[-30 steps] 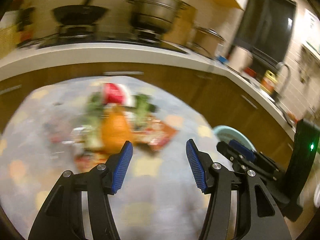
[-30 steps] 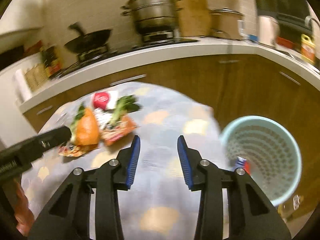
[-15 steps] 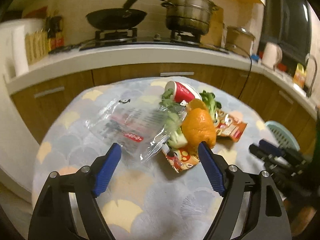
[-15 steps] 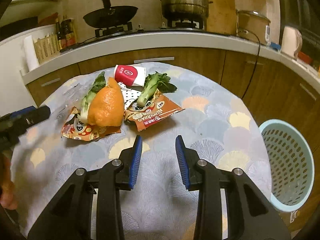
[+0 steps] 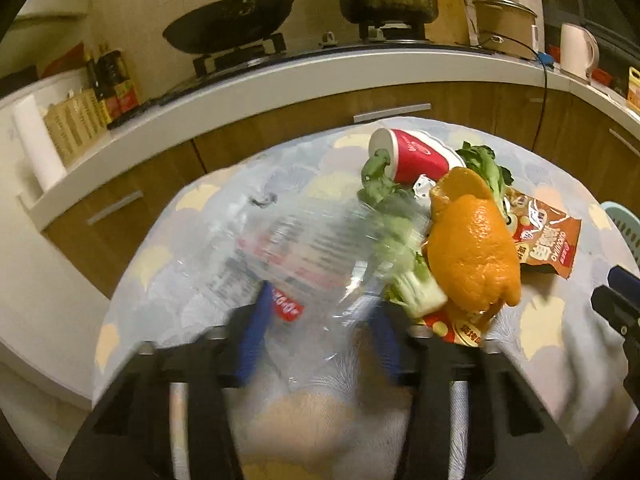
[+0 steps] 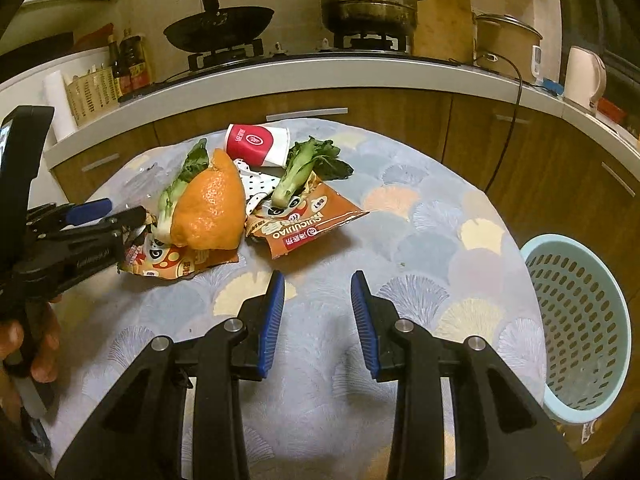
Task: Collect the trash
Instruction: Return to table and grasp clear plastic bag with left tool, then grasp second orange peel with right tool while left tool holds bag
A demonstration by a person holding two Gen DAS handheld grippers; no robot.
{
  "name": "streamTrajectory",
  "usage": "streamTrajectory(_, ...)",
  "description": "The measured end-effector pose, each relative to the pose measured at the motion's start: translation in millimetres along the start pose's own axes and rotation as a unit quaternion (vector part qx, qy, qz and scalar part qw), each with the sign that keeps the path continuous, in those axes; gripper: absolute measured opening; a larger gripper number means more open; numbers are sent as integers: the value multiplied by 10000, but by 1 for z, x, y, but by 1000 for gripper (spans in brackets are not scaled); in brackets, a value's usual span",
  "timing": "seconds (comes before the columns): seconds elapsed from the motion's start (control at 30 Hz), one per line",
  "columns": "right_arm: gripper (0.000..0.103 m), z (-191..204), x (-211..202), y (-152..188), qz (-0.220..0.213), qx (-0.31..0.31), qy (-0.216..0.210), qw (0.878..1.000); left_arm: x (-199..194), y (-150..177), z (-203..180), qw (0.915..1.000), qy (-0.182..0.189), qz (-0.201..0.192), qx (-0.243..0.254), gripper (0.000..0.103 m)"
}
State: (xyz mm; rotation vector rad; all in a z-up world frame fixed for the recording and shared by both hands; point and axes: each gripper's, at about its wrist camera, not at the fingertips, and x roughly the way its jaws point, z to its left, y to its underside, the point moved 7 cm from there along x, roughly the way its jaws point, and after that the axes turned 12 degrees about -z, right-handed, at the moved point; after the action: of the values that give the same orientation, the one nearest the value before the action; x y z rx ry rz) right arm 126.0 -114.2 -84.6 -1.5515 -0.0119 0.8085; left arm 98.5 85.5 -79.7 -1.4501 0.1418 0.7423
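presently, nearest the lens in the lower middle of the left wrist view, the left gripper stands with its blue pads spread wide, and the near corner of the clear plastic bag lies between them; the frame is smeared there, so whether either pad touches the film cannot be told, and nothing is pinched yet. in the lower middle of the right wrist view the right gripper is likewise parted and empty, hovering over bare patterned tablecloth. just beyond, in the centre of both views, sits the trash heap: an orange peel resting on a torn mushroom-print wrapper, a brown snack packet to its right with a bok choy stalk lying on it, a second stalk left of the peel, and a red paper cup on its side at the far edge. the pale blue basket stands off the table at the right edge of the right wrist view, well apart from the heap. behind all this, along the top of the frame, a counter carries a wok and a steamer pot. judgement: the step in hand is the pickup of the plastic bag by the left claw. the next move calls for closing squarely on the film corner, since thin plastic may slip or drag the greens lying under its far edge, then carrying it across to the basket.
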Motion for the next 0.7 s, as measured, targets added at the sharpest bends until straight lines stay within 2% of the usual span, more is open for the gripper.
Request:
streamTrajectory(0.07,31,0,-1,0,-18,11,-28,10000,0,2,5,9999,50,-8,-155,15)
streamTrajectory(0.2,31,4,-1,-2,15,2,-134,9999,-12,3,19,9986,84,-238,-469,8)
streamTrajectory(0.3,31,15,0,-9,11,118,-411,9991,-23,4,32,9955,121,-461,-823,7)
streamTrajectory(0.47,33,48,15,-25,183,64,-877,9960,-31,5,46,9868,392,-789,-1356,7)
streamTrajectory(0.53,55,58,26,-29,298,116,-970,9948,-32,5,49,9837,466,-868,-1506,7)
streamTrajectory(0.7,57,64,50,-40,440,390,-1043,9928,-31,5,48,9821,560,-890,-1565,7)
